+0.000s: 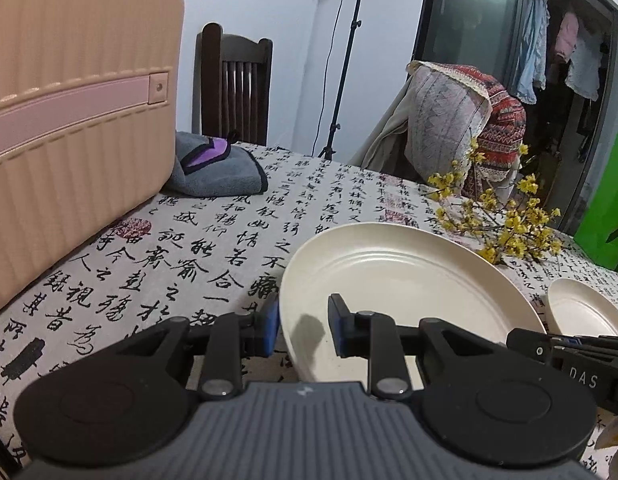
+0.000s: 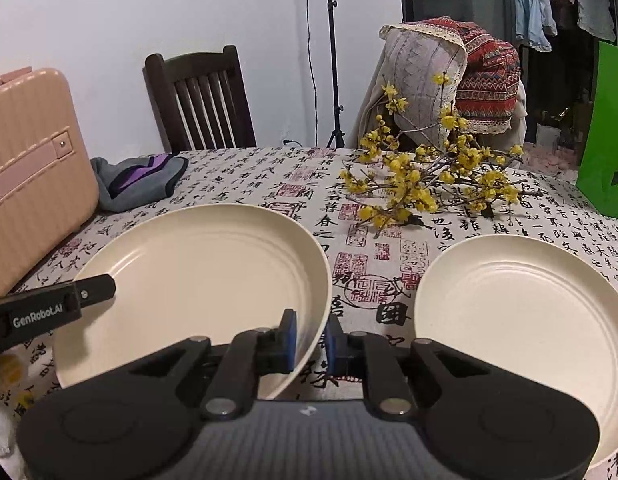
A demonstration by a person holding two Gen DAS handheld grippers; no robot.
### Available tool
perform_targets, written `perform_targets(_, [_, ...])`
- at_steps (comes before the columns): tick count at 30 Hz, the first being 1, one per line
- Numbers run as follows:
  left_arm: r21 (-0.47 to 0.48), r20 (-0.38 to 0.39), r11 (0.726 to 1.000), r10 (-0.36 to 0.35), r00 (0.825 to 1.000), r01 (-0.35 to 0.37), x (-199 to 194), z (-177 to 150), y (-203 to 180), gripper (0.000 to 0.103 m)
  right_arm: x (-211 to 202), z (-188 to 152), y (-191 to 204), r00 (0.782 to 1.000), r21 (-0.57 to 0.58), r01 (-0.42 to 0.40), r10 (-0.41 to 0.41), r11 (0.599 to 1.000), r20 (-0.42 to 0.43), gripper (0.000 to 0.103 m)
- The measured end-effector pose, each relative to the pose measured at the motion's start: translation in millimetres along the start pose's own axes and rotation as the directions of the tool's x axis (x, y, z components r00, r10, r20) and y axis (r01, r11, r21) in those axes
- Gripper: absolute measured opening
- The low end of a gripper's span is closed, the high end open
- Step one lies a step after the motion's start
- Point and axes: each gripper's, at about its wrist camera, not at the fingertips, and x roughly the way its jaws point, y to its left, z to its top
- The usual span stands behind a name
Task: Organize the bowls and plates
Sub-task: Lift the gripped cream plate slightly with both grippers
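- Calligraphy-printed cloth covers the tabletop [image 2: 269,184] under two cream plates.
- Both claws hold the larger plate [image 2: 197,276] by its rim: the right claw [image 2: 311,340] is narrowed on its right edge, the left claw [image 1: 303,330] on its left edge.
- The plate looks tilted, so the step is probably lifting it.
- Next it likely goes onto the smaller plate [image 2: 521,320], just right of the right claw; both grips must stay level.
- Beyond the claws lie yellow flower sprigs [image 2: 433,176], a grey cloth [image 2: 137,180], a pink suitcase [image 2: 33,176] far left and a dark chair [image 2: 201,100].
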Motion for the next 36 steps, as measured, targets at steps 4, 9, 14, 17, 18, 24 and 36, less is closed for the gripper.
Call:
perform_targets(4, [0.012, 0.012, 1.0, -0.015, 1.0, 0.014, -6, 1, -4, 0.026, -6, 0, -2, 1.0, 0.008, 0.007, -0.007, 1.0, 0.006, 0.014])
perform_targets(9, [0.008, 0.032, 0.999, -0.036, 0.999, 0.035, -14, 2, -6, 0.026, -14, 2, -5, 1.0, 0.024, 0.015, -0.015, 1.0, 0.018, 0.014])
perform_targets(14, [0.01, 0.049, 0.999, -0.054, 0.997, 0.054, -20, 1, -7, 0.026, -21, 1, -10, 1.0, 0.041, 0.011, -0.012, 0.999, 0.025, 0.014])
perform_targets(17, [0.015, 0.056, 0.998, -0.06, 0.997, 0.059, -23, 1, -10, 0.025, -24, -1, -11, 1.0, 0.048, 0.012, -0.014, 0.999, 0.027, 0.014])
perform_targets(18, [0.017, 0.059, 0.998, -0.062, 0.996, 0.061, -24, 1, -10, 0.026, -25, -1, -12, 1.0, 0.05, 0.012, -0.014, 0.999, 0.028, 0.014])
perform_targets(24, [0.03, 0.072, 0.997, -0.073, 0.995, 0.071, -31, 0, -14, 0.026, -35, -1, -14, 0.999, 0.049, 0.015, -0.017, 0.999, 0.04, 0.014])
perform_targets(36, [0.076, 0.091, 0.994, -0.09, 0.992, 0.083, -37, -5, -24, 0.026, -53, -4, -21, 0.998, 0.052, 0.031, -0.033, 0.998, 0.047, 0.014])
